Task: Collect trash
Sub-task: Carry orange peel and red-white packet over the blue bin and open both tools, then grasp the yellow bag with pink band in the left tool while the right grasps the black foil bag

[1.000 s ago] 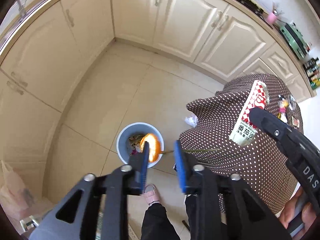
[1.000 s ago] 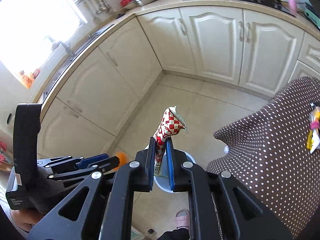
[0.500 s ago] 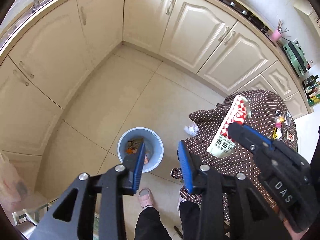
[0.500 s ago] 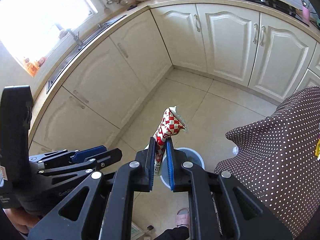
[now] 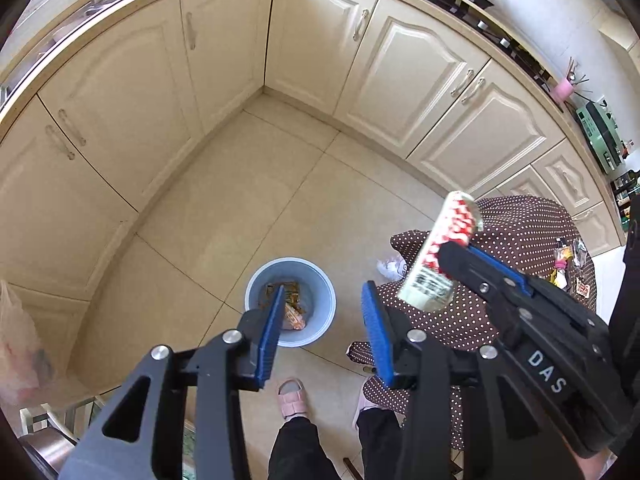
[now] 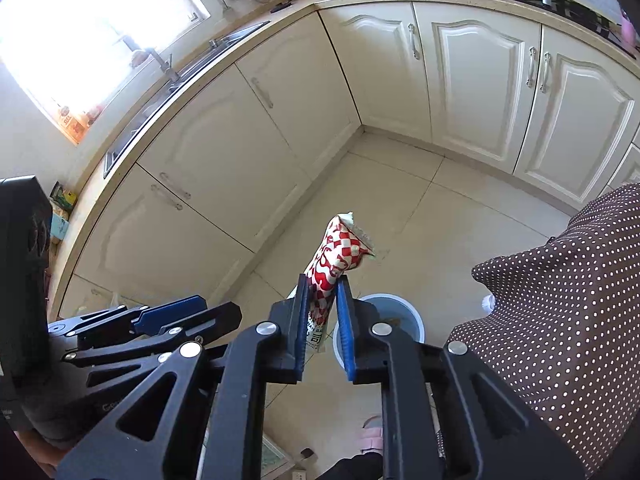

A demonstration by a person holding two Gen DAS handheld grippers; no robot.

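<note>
My left gripper [image 5: 323, 289] hangs above the blue bin [image 5: 256, 284] on the floor; its jaws are opening with nothing between them. Peel and wrappers [image 5: 292, 310] lie inside the bin. My right gripper [image 6: 324, 284] holds a red-and-white checked packet [image 6: 340, 248] upright, its jaws opening while the pads still touch the packet at the tips. The bin [image 6: 404, 314] shows just beyond those tips. In the left wrist view the packet [image 5: 426, 284] and right gripper [image 5: 456, 250] are to the right of the bin, over the table's edge.
A table under a brown dotted cloth [image 5: 500, 240] stands right of the bin, with small wrappers [image 5: 564, 264] on it. A white crumpled tissue [image 5: 390, 268] sits by its edge. Cream cabinets [image 5: 224, 48] line the corner. A person's pink slipper [image 5: 292, 396] is near the bin.
The orange peel held in my left gripper a second ago is gone from it, and those jaws stand wider. The right jaws have parted slightly around the packet.
</note>
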